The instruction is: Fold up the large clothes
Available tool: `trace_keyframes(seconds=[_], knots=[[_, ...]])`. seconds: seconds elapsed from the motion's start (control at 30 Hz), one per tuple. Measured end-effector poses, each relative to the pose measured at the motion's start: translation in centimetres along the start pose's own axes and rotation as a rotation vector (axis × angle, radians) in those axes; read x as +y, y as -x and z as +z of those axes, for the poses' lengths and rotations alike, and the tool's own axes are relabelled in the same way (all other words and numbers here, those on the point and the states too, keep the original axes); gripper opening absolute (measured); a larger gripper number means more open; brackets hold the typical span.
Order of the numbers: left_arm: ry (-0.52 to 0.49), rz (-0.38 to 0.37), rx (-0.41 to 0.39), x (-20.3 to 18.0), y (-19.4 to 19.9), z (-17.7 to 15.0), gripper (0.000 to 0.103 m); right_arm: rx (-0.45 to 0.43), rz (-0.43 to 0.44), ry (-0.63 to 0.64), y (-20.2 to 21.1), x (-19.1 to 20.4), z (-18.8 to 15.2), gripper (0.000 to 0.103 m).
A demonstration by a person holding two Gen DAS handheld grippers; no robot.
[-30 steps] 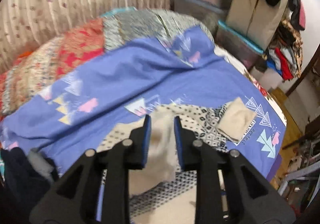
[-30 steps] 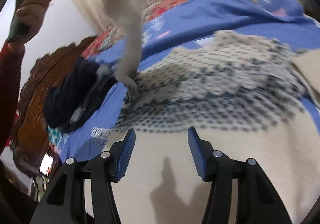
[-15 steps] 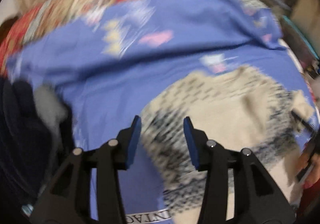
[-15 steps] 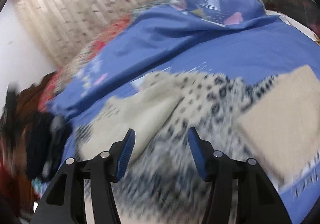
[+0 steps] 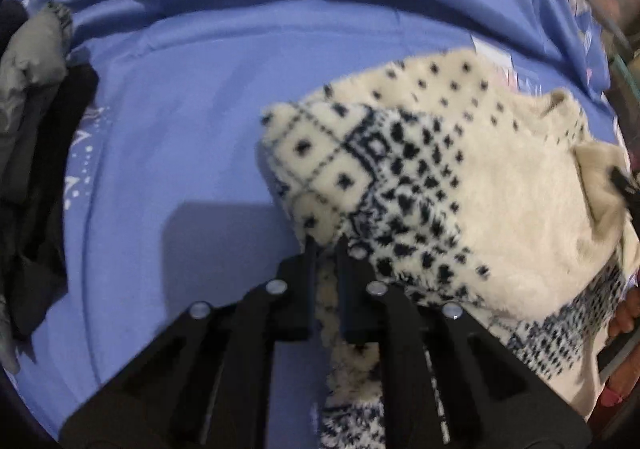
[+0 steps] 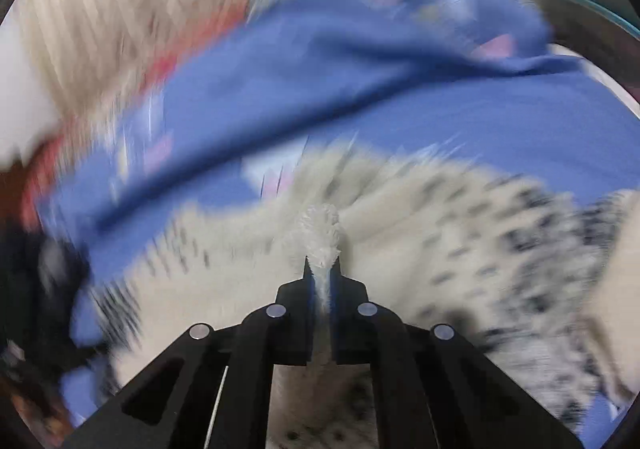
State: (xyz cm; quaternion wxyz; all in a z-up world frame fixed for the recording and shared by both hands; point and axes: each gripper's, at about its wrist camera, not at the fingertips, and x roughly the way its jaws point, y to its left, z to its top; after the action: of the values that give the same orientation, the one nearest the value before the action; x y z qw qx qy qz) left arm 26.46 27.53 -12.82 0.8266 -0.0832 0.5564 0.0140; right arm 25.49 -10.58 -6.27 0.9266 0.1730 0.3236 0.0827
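A cream fleece sweater (image 5: 472, 185) with a navy dotted and diamond pattern lies on a blue bedsheet (image 5: 192, 97), toward the right side of the bed. The left gripper (image 5: 325, 245) is clenched on the sweater's near left edge, with fabric pinched between its pads. The right gripper (image 6: 323, 269) is likewise clamped on a tuft of the same sweater, which bunches up just beyond its tips; that view is heavily blurred. A heap of dark and grey clothing (image 5: 32, 121) sits at the far left edge of the sheet, well apart from the sweater.
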Motion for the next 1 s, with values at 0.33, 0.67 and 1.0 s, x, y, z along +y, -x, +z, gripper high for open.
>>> trace_keyframes(seconds=[0.33, 0.67, 1.0], knots=[[-0.128, 0.115, 0.0, -2.0, 0.3, -1.7, 0.016, 0.24, 0.01, -0.282, 3.1, -12.2, -4.6, 0.046], [-0.067, 0.0, -0.096, -1.8, 6.7, -3.1, 0.017, 0.09, -0.253, 0.175, 12.3, -12.8, -5.2, 0.076], [-0.133, -0.144, -0.03, -3.8, 8.2, -6.5, 0.017, 0.143, -0.263, 0.028, 8.9, -15.8, -1.3, 0.032]])
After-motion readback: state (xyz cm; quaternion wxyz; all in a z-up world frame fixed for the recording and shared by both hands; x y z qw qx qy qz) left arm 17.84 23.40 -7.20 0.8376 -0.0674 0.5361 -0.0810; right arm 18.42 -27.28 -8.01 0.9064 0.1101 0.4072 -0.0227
